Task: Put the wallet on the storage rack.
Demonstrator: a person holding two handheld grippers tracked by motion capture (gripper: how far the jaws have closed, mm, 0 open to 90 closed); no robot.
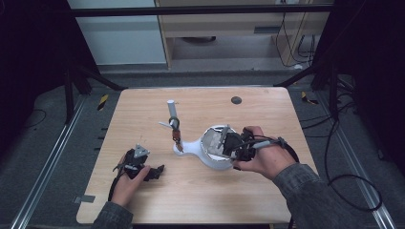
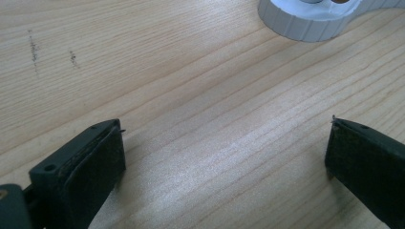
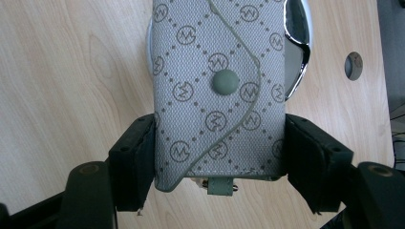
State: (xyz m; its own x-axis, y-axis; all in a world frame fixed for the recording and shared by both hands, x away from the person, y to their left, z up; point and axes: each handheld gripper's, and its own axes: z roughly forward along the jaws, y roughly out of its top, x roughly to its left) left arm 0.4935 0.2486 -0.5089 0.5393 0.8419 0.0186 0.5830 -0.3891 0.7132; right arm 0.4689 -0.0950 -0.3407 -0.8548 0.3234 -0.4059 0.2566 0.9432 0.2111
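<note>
Right hand-held gripper (image 3: 219,157) clamped on both side edges of a grey monogrammed wallet (image 3: 217,90), held over the white stand's (image 1: 200,150) round chrome-rimmed dish. Left hand-held gripper (image 2: 224,152) low over the desk (image 1: 143,105), near the stand's ribbed base, jaws spread wide, holding nothing.

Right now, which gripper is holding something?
The right gripper: its fingers squeeze a grey patterned pouch. The left gripper is open over bare table.

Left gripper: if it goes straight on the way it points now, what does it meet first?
Probably the white base ahead. Bare table lies between it and the open left gripper.
</note>
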